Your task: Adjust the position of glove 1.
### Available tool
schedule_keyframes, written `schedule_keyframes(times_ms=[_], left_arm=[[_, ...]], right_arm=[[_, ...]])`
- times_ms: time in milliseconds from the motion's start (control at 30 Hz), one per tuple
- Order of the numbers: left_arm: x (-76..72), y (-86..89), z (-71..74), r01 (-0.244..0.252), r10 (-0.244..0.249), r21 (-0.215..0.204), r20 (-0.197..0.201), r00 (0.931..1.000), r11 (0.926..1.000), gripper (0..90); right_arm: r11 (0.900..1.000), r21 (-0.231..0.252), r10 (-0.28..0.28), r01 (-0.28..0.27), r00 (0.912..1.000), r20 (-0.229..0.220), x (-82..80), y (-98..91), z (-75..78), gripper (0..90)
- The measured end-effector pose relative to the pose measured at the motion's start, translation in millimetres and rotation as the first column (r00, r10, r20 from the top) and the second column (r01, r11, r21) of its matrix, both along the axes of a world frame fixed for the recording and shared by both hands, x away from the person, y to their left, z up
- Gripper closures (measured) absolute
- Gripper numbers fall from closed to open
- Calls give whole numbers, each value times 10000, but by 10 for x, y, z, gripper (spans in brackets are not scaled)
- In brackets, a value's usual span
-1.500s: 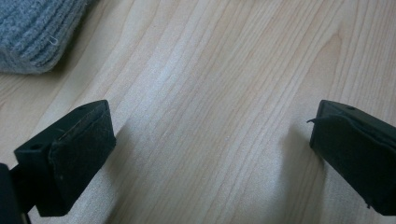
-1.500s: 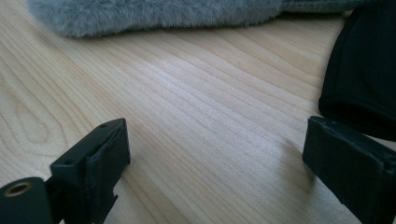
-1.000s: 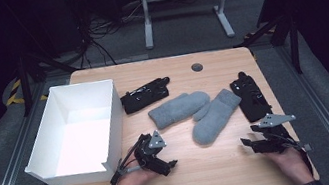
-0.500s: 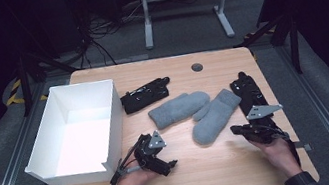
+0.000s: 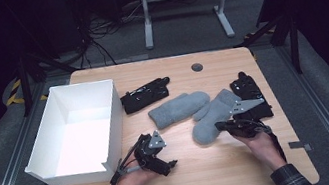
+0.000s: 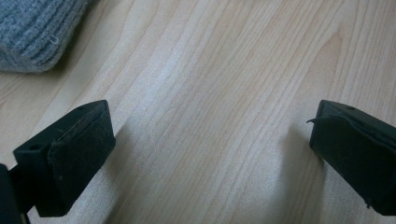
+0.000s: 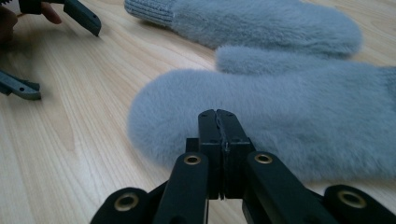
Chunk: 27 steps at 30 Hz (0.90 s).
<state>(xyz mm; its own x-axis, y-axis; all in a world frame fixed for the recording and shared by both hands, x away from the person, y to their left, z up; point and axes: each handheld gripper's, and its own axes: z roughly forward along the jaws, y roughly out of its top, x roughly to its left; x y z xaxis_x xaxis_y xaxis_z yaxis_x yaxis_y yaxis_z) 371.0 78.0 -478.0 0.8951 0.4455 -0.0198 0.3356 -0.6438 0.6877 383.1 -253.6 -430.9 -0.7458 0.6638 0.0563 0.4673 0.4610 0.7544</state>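
Observation:
Two grey mittens lie mid-table: one (image 5: 179, 107) pointing left, the other fluffy one (image 5: 214, 114) slanting beside it. My right gripper (image 5: 220, 126) has its tips at the lower end of the slanted mitten (image 7: 289, 116). In the right gripper view the right gripper (image 7: 217, 114) has its jaws pressed together right at the fur's edge, and I cannot tell whether any fur is pinched. The other mitten (image 7: 261, 23) lies behind. My left gripper (image 5: 165, 154) rests near the box, open (image 6: 210, 140) over bare wood, with a knitted mitten cuff (image 6: 32, 32) at the upper left.
A white open box (image 5: 111, 116) stands at the table's left. One black glove (image 5: 145, 94) lies behind the mittens, another (image 5: 250, 93) at the right edge. A round dark grommet (image 5: 196, 67) sits at the back. Bare wooden tabletop (image 5: 217, 175) stretches along the front.
My right hand has moved left and away from me, bringing the right gripper up to the slanted mitten's end. The left hand has stayed put.

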Motion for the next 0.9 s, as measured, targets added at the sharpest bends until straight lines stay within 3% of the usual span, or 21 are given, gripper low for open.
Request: schedule_keyframes(times_ms=[333,500,767,900], left_arm=[[0,0,0,0,0,-3,-4,10000,10000,3],[0,0,0,3,-3,-1,-2,10000,10000,3],[1,0,0,9,-9,8,7,10000,10000,3],[0,0,0,-3,3,0,-2,10000,10000,3]], right_arm=[[9998,-162,96,-98,9999,-140,154,146,-57,900],[9985,-522,125,-143,9993,-364,194,210,-146,900],[9972,-524,513,-538,9975,-493,148,308,-170,900],[9943,-435,943,-971,9935,-635,79,449,-171,900]])
